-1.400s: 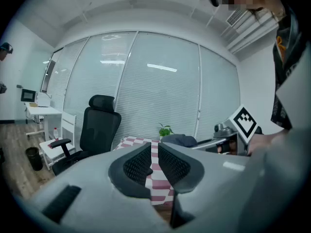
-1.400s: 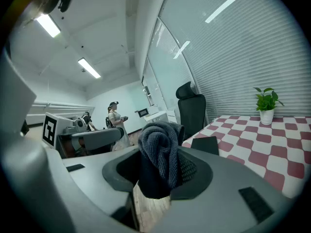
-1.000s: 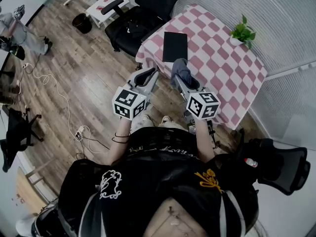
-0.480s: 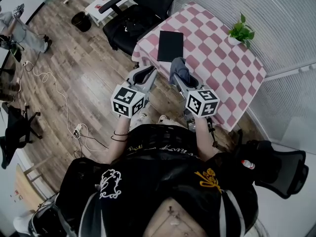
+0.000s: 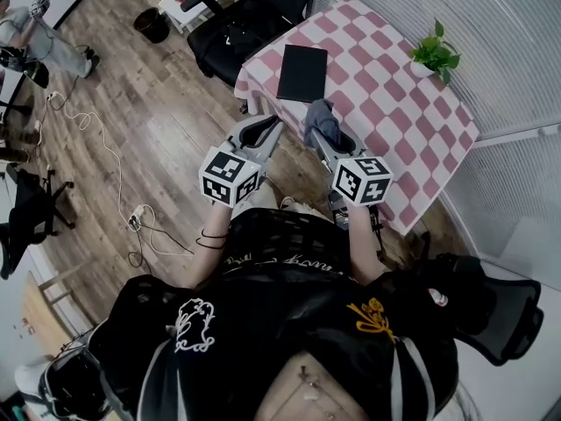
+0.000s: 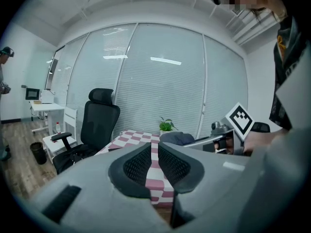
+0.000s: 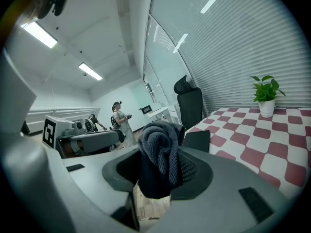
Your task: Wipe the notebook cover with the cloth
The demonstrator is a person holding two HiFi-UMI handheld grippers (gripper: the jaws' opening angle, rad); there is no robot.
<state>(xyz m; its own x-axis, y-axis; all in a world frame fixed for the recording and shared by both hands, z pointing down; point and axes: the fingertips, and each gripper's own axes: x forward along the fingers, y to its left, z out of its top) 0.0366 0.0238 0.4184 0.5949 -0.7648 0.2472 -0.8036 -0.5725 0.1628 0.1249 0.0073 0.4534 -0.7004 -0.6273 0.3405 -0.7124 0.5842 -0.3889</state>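
Observation:
A black notebook (image 5: 301, 72) lies flat near the left edge of the pink-and-white checked table (image 5: 394, 103); it also shows in the right gripper view as the notebook (image 7: 197, 141). My right gripper (image 5: 323, 128) is shut on a dark grey cloth (image 7: 158, 149) that bulges up between its jaws, held in the air short of the table's near corner. My left gripper (image 5: 266, 130) hangs beside it over the floor, jaws together with nothing in them. In the left gripper view, the left gripper (image 6: 154, 152) points at the table, and the cloth (image 6: 177, 138) is to its right.
A small potted plant (image 5: 435, 55) stands at the table's far side. A black office chair (image 5: 241, 24) sits left of the table by the notebook. White blinds (image 5: 491, 33) wall the far side. Cables (image 5: 105, 174) lie on the wooden floor; a person (image 7: 119, 118) stands far off.
Both grippers hold nearly the same pose with the cloth still gripped. The head view has shifted a little, and the notebook sits slightly higher in it.

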